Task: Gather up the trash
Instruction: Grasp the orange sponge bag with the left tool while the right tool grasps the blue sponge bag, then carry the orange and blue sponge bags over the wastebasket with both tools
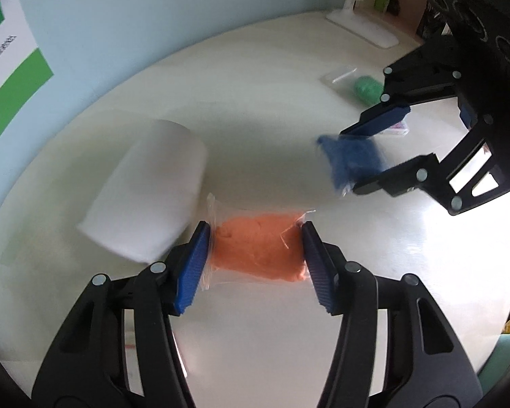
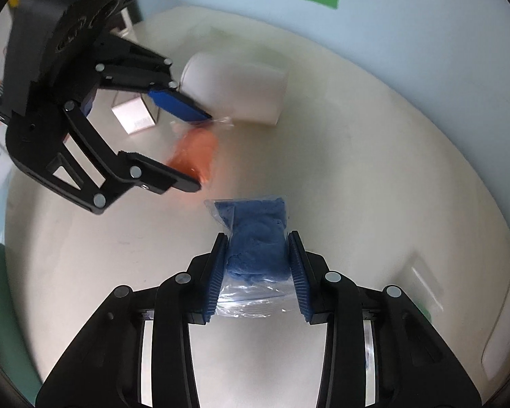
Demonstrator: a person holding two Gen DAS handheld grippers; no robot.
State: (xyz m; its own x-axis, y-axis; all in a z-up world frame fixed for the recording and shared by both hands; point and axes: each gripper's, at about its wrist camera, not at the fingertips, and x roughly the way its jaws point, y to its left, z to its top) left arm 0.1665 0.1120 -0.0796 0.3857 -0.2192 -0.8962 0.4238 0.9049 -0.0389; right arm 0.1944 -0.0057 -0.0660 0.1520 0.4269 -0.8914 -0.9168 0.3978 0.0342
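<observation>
My left gripper [image 1: 255, 255] is pinching a clear plastic bag of orange dough [image 1: 260, 250], the blue ribbed pads [image 1: 192, 268] pressing on either side of the lump, and the bag hangs above the white table [image 1: 255, 119] with loose film sticking out past both pads. My right gripper [image 2: 256, 272] is clamped the same way on a clear bag of blue dough [image 2: 256, 238], the lump squeezed narrow between the pads and crinkled film bunched behind it. From my right wrist I can see the left gripper off to my left, the orange bag blurred in its grip; from my left wrist the right gripper [image 1: 360, 163] shows off to my right with the blue bag blurred too. The two bags are near each other but apart. Beyond the orange bag a white cylindrical container [image 1: 149, 187] lies on its side on the table. A small pale box [image 2: 134, 117] sits farther back behind the left gripper. Farther along the table a green lump [image 1: 367, 88] lies just beside a small clear packet [image 1: 338, 76], and a white lamp base [image 1: 363, 25] stands near the far edge against the pale blue wall [image 1: 153, 10].
</observation>
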